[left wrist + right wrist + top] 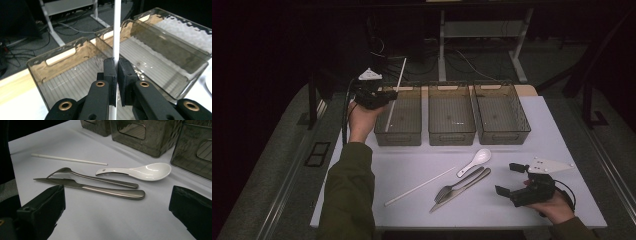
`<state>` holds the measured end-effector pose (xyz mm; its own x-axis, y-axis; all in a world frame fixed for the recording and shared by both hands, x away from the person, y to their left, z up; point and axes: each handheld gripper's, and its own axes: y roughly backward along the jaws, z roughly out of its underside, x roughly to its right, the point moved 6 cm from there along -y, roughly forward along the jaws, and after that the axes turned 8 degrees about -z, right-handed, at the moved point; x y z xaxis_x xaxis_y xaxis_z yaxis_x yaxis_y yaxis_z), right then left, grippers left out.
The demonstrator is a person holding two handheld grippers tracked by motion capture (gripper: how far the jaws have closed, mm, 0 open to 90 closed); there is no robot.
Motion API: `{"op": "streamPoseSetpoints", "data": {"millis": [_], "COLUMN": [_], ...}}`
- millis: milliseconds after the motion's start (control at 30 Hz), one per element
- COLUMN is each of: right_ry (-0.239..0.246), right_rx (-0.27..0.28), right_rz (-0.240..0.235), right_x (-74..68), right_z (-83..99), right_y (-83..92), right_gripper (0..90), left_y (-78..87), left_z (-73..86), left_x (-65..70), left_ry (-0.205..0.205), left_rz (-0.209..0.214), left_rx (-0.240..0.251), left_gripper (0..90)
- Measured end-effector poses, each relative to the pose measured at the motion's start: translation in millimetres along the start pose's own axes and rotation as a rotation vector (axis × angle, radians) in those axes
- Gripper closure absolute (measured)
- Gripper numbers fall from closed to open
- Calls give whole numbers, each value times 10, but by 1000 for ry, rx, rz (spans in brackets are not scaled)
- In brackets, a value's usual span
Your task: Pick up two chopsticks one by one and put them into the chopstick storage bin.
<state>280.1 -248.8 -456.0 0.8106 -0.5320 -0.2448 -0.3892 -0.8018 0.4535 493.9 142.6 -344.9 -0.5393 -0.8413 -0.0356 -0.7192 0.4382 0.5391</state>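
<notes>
White and thin, a chopstick (pixel 117 27) is pinched between the clenched jaws of the left gripper (pixel 388 95), standing tilted over the left bin (pixel 398 134) in the upper left of the high view. Its lower end reaches down inside that bin and its upper end pokes up past the far rim. In the left gripper view the stick runs straight up the middle of the frame, with the smoky plastic bins behind it.

Three such bins sit in a row across the back of the surface (pixel 532 150); the middle bin (pixel 451 135) and right bin (pixel 503 134) look empty. Toward the lower middle of the high view lie a second chopstick (pixel 419 186), a spoon (pixel 475 162), a fork (pixel 458 187) and a knife (pixel 463 189), the last two side by side and touching.

The right gripper (pixel 511 179), lower right, rests near the cutlery with its jaws spread wide and nothing between them.

The step in hand seems to be dropping the held stick into the left bin. Next, I judge, the stick should be lowered flatter into the bin and let go, then the second one fetched.
</notes>
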Motion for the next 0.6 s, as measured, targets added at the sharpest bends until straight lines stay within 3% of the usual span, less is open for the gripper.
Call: {"op": "streamPoseSetpoints", "data": {"millis": [233,600], "right_ry": [-1,-4], "right_rx": [1,-2], "right_rz": [0,0], "right_x": [0,1], "right_z": [0,1], "right_y": [3,5], "right_gripper": [8,8], "left_y": [-89,-243], "left_z": [115,290], "left_x": [-48,-63], "left_ry": [-10,0], "left_rz": [-26,-47], "left_rx": [-73,-142], "left_gripper": [847,847]}}
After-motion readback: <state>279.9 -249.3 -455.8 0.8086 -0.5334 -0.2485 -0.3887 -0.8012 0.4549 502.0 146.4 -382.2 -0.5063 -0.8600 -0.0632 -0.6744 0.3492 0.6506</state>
